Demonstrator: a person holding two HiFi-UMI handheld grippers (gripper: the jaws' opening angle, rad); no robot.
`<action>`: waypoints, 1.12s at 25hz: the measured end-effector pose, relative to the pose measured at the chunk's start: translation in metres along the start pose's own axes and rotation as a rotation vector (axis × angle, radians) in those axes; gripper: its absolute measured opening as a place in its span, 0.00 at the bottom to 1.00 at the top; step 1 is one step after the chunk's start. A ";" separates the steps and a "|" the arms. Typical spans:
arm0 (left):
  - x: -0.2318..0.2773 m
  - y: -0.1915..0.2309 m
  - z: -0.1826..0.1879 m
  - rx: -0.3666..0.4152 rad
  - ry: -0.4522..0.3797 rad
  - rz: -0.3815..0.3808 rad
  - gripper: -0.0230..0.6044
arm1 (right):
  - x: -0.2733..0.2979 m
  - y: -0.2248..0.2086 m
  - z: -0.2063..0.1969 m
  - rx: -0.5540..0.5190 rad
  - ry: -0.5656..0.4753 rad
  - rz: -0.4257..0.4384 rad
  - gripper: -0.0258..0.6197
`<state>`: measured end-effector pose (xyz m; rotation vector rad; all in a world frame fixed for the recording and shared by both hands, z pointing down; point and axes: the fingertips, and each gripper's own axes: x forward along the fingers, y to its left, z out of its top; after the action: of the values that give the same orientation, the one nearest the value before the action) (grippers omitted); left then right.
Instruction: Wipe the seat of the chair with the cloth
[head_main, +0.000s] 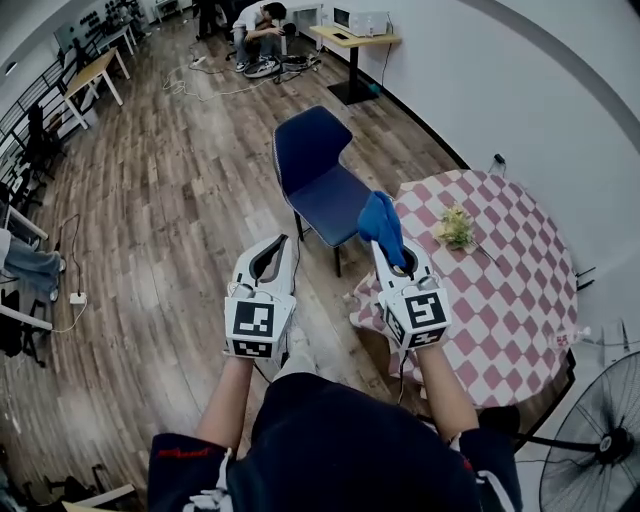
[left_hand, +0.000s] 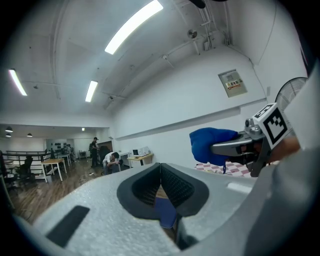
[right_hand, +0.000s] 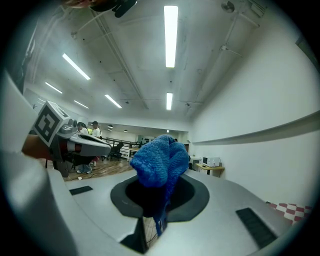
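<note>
Around: one blue chair (head_main: 318, 180) stands just beside a checked table (head_main: 510, 300) bearing flowers (head_main: 455, 227); one fan (head_main: 600, 455) is at the lower right.
Cloth: one blue cloth (head_main: 381, 222), clamped in the right gripper (head_main: 388, 250) near the seat's front corner.
Left gripper (head_main: 272, 250): jaws together, empty.
Head view only: shows the chair; the gripper views show ceiling lights.

**Blues Beside Checks and Wood**

Bright blue cloth (head_main: 381, 222); navy chair (head_main: 320, 180) at twelve o'clock; red-and-white checked tablecloth (head_main: 505, 290) at three o'clock; brown plank floor (head_main: 160, 210) at nine o'clock; black-and-white markers (head_main: 253, 322) on the pale grey left gripper (head_main: 278, 242) and right gripper (head_main: 384, 248).
</note>
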<state>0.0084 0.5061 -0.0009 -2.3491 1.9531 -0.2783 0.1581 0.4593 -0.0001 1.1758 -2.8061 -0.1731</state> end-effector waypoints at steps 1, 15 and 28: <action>0.010 0.010 0.001 0.001 -0.001 -0.002 0.06 | 0.014 -0.002 0.001 -0.002 0.003 -0.001 0.10; 0.111 0.151 0.000 -0.019 -0.018 -0.049 0.06 | 0.182 -0.008 0.025 0.012 0.008 -0.052 0.10; 0.192 0.167 -0.024 -0.037 0.003 -0.152 0.06 | 0.239 -0.047 -0.005 0.020 0.067 -0.127 0.10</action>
<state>-0.1242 0.2878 0.0117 -2.5262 1.7986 -0.2565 0.0254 0.2555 0.0081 1.3389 -2.6837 -0.1123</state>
